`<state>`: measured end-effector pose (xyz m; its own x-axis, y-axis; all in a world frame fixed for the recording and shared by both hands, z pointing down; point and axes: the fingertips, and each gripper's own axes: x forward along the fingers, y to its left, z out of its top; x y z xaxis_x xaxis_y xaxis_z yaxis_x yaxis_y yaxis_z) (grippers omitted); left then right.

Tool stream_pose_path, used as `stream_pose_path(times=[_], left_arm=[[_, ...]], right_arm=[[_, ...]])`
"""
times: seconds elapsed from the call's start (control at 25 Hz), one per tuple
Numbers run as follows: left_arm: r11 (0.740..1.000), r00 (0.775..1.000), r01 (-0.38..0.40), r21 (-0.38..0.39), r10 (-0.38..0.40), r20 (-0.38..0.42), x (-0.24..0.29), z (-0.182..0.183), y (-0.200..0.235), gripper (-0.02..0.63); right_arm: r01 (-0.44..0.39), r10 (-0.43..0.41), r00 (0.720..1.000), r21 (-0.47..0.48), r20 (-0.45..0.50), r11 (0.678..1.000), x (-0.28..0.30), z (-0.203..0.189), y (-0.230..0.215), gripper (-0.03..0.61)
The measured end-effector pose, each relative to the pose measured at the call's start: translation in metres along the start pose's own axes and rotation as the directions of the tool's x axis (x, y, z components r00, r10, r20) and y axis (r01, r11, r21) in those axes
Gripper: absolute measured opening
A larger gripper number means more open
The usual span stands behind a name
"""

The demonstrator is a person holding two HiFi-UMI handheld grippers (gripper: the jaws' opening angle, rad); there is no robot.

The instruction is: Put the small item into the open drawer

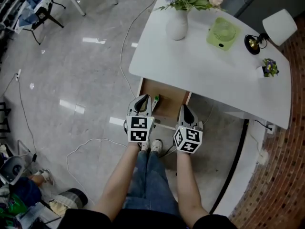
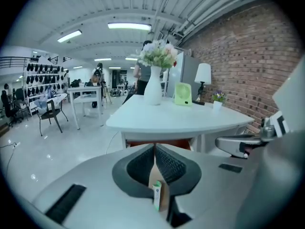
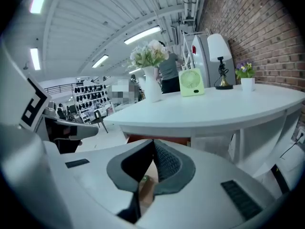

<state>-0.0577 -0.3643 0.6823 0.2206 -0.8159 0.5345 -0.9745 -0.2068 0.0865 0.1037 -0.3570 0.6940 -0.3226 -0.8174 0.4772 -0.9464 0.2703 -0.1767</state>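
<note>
— What could go wrong from here?

— Little is judged to be left undone. The small white-and-green item (image 1: 156,100) is seen lying in the open drawer (image 1: 167,97), just beyond the left gripper (image 2: 155,148), whose fingers (image 2: 170,163) are pressed together on nothing. The right gripper (image 3: 153,144) is likewise closed and empty. If a gripper is lowered carelessly, the light item could be nudged or the drawer front struck.

— And the materials?

— Ribbed dark rubber is seen on the wedge-shaped fingers. The drawer is lined with bare brown wood. The worktop (image 1: 205,73) is smooth, white and curved, and a glossy white vase (image 1: 177,26) is set further off.
</note>
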Motion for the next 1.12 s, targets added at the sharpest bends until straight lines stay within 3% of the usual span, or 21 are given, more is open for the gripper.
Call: stream_pose_path(times=[0.24,0.56,0.84,1.12], left_arm=[[0.996,0.985,0.056,0.068,-0.066,0.157,-0.073,0.084,-0.019,0.023],[0.987,0.947,0.083,0.138,-0.121,0.296,-0.143,0.177,-0.043,0.021],[0.983,0.912,0.082,0.166,-0.141,0.385,-0.18,0.223,-0.053,0.021],[0.977,0.902,0.071,0.201,-0.149,0.405,-0.189,0.236,-0.053,0.021]], right_arm=[[0.011,-0.008,0.993,-0.026,0.119,1.0,-0.067,0.073,0.008,0.002],[0.022,-0.009,0.953,-0.042,0.302,0.999,-0.138,0.168,0.008,0.002],[0.04,-0.006,0.913,-0.076,0.408,0.996,-0.181,0.215,0.009,0.001],[0.057,-0.003,0.888,-0.105,0.459,0.993,-0.194,0.237,0.015,0.0]])
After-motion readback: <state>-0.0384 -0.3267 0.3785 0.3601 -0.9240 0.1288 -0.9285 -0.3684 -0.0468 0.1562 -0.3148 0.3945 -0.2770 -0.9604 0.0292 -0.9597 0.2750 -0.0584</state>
